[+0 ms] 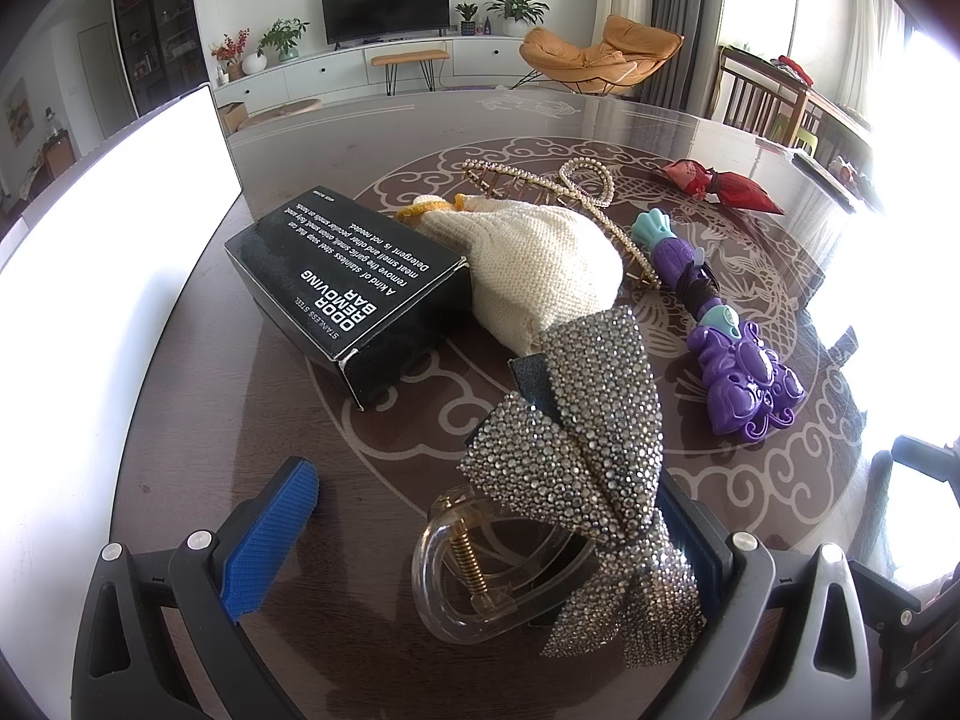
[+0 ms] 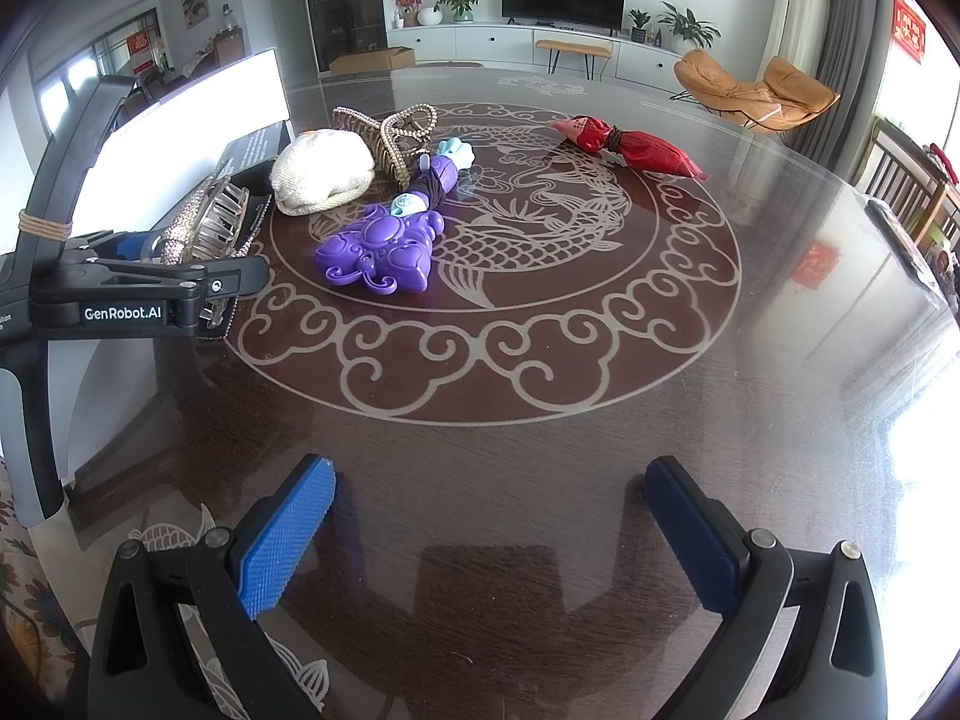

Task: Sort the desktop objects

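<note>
Your left gripper [image 1: 498, 546] is spread wide around the rhinestone bow hair claw [image 1: 576, 468]. The bow lies against the far finger while the near blue pad [image 1: 270, 534] stands clear of it, so nothing is pinched yet. Your right gripper [image 2: 486, 534] is also spread and empty, hovering over bare table [image 2: 540, 450] near its front edge.

As far as sorting goes, little looks done. The black odor-removing bar box [image 1: 354, 282], cream knitted pouch [image 1: 540, 264], gold pearl hair claw [image 1: 558, 192], purple toy [image 1: 744, 384] and red wrapped bundle [image 1: 720, 186] all lie clustered toward the table's left side and centre, and no sorted group is evident. Everything appears left to do.

The left wrist view alone shows the box's printed label and the clip's clear spring hinge. The right wrist view alone shows the whole carp medallion, the open right half of the table, and your left gripper [image 2: 198, 264] from the side at the left edge.
</note>
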Tool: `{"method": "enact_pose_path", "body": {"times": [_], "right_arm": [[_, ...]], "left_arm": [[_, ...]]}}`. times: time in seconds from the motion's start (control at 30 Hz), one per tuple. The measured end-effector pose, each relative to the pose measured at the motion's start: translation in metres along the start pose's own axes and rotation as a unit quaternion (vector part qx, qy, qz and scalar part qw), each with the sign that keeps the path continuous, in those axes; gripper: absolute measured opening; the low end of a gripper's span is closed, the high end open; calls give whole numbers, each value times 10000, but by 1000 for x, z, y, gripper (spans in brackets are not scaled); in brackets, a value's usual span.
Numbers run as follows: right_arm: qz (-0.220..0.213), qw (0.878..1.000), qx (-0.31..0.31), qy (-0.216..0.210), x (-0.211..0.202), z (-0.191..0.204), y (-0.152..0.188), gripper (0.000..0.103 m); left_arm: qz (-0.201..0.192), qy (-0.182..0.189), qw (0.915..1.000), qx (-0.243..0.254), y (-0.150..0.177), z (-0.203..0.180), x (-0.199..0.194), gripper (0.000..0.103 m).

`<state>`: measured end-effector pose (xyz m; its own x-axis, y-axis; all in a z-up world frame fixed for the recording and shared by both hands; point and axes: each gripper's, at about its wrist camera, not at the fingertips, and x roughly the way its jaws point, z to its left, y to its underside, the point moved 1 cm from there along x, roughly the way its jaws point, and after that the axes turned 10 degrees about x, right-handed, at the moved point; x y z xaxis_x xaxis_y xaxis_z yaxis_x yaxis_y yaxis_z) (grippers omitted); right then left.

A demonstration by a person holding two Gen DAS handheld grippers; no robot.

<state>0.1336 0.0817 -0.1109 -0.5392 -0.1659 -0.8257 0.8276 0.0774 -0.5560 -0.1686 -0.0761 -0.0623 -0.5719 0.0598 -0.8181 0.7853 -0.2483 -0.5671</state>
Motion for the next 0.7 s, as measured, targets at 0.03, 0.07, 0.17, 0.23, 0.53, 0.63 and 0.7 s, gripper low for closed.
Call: {"method": "enact_pose_path", "body": {"times": [0.03,0.07,0.17,0.23,0.53,0.63,0.7], "right_arm": [[0,10000,-1,0,0,0,0,103],[0,10000,-1,-1,0,0,0,103],[0,10000,-1,-1,0,0,0,103],[0,10000,0,-3,0,0,0,103],[-1,10000,2,-7,0,-1,0,103],[-1,10000,3,-8,-1,-1,0,103],[1,10000,-3,-2,-1,-1,0,103]], "left_arm": [[0,0,10000,0,-2,0,-1,103],[0,0,10000,0,0,0,0,103],[0,0,10000,0,0,0,0,103],[0,0,10000,1,-1,0,0,103],[0,0,10000,1,-1,0,-1,103],[0,0,10000,1,-1,0,-1,103],[0,0,10000,1,0,0,0,103]]}}
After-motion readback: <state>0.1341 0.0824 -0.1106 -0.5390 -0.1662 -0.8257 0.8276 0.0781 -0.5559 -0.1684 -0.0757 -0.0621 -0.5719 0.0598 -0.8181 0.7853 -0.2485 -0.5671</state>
